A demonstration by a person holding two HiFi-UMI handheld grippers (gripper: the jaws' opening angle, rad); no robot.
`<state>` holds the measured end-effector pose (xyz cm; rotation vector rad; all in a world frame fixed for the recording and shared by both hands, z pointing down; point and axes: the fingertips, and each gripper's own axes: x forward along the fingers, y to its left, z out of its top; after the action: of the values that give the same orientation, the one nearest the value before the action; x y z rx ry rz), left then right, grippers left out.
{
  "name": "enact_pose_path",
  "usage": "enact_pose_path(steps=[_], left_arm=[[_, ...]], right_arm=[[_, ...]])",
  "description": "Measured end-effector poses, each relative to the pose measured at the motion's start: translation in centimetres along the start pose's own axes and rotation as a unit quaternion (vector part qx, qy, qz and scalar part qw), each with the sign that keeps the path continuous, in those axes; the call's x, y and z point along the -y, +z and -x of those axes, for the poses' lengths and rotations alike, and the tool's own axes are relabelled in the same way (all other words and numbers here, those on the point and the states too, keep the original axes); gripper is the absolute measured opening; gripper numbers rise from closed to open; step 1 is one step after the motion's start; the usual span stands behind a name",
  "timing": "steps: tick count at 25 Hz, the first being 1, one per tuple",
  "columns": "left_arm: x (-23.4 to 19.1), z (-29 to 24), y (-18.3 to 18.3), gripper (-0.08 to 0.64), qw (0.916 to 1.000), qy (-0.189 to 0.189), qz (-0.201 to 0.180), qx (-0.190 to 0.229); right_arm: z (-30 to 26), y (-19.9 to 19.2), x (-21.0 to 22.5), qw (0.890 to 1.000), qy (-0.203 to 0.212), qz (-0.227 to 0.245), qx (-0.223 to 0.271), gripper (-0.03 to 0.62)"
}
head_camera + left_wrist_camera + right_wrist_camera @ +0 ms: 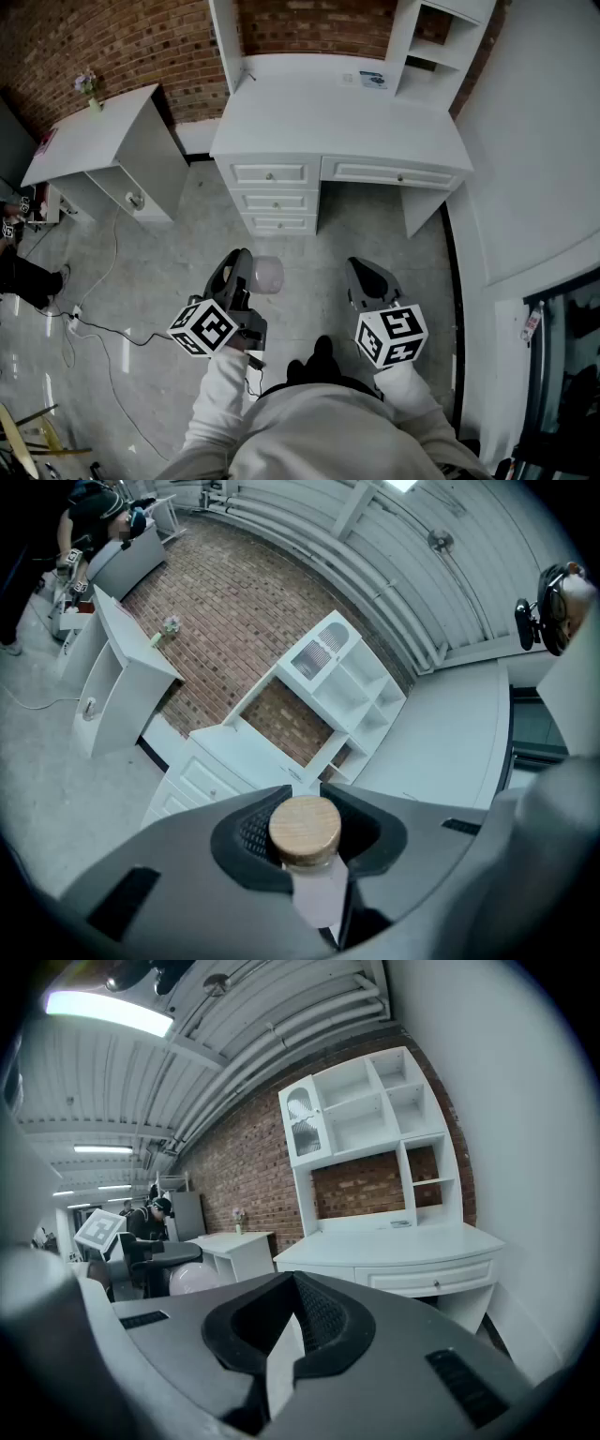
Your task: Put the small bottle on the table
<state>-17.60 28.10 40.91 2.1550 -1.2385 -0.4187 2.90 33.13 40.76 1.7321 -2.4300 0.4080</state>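
Note:
The small bottle [269, 275] is pale pink with a round wooden stopper [305, 829]. My left gripper [246, 265] is shut on it and holds it level above the floor, in front of the desk drawers. In the left gripper view the jaws of the left gripper [305, 797] clamp the bottle's neck just under the stopper. The right gripper view shows the bottle's body [195, 1279] at the left. My right gripper [360, 269] hangs beside it to the right, jaws together and empty [294, 1284]. The white table [328, 122] stands ahead, its top bare apart from a small card.
A hutch with open shelves [441, 37] rises at the back of the table, against a brick wall. A second white side table [94, 131] stands to the left. Cables [103, 328] trail over the grey floor, and a person [19, 272] is at the far left.

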Motion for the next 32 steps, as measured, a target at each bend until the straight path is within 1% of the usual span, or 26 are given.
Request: enact_pose_path(steps=[4,10,13,18,23,26,32], left_arm=[[0.3,-1.5,-0.8,0.107,0.9999,0.011,0.006,-0.006],[1.1,-4.6,-0.2,0.107,0.9999,0.012,-0.007,0.001],[1.5,-5.8,-0.1,0.106,0.9998,0.014,-0.011,0.006],[1.0,-8.0,-0.1,0.106,0.9995,0.031,-0.006,0.007],[-0.7,-11.1,0.7,0.106,0.9991,0.041,-0.008,0.003],[-2.4,-13.7,1.8,0.106,0.9991,0.042,-0.004,0.007],[-6.0,-20.3,3.4,0.106,0.9990,0.043,-0.003,-0.004]], right_arm=[[-0.1,0.1,1.8,1.000,0.005,-0.009,-0.011,0.028],[-1.5,1.8,4.6,1.000,0.006,-0.003,-0.002,0.028],[-2.2,2.1,5.2,1.000,0.023,-0.008,0.003,0.028],[-4.0,3.3,5.9,0.999,0.039,0.002,0.011,0.028],[-6.9,3.8,6.3,0.999,0.046,0.017,0.011,0.028],[-10.0,4.3,7.1,0.999,0.040,0.024,0.007,0.028],[-16.8,6.1,9.4,0.999,0.035,0.018,0.009,0.028]])
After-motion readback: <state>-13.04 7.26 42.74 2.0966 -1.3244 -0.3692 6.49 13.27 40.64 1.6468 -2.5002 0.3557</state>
